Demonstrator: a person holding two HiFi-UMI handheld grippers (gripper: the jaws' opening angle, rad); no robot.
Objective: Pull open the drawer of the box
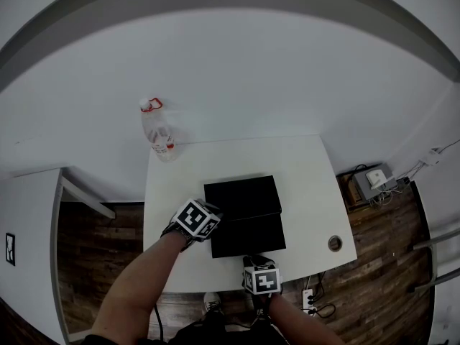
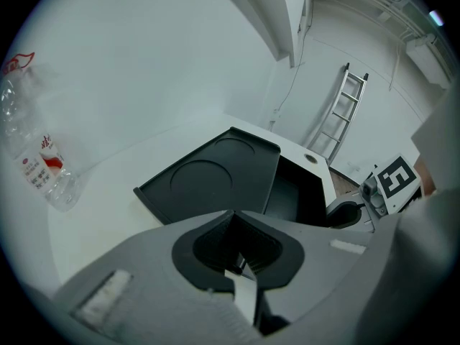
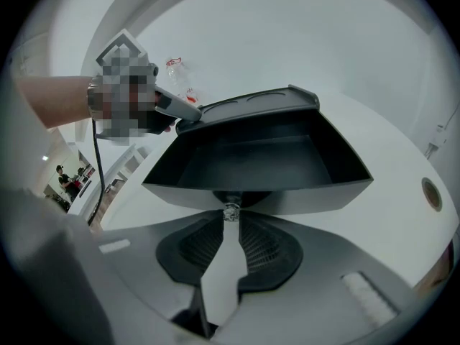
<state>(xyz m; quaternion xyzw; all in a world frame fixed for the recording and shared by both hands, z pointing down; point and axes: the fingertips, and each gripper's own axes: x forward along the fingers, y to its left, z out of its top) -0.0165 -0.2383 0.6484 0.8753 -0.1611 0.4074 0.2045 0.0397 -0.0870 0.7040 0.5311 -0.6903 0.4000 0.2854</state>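
A flat black box point(image 1: 241, 196) lies in the middle of the white table point(image 1: 309, 185). Its drawer point(image 1: 248, 234) stands pulled out toward the table's near edge. The inside of the drawer point(image 3: 251, 164) looks empty. My right gripper point(image 3: 230, 218) is shut on the small clear knob point(image 3: 230, 210) at the middle of the drawer front. My left gripper point(image 1: 212, 227) rests with shut jaws on the box's near left corner; its tip point(image 3: 183, 121) touches the lid's edge. The lid point(image 2: 208, 175) has two round recesses in it.
A clear plastic bottle point(image 1: 158, 136) with a red cap ring stands at the table's far left corner. A round cable hole point(image 1: 335, 244) sits near the table's right front corner. Wood floor with cables and a small device point(image 1: 374, 182) lies to the right.
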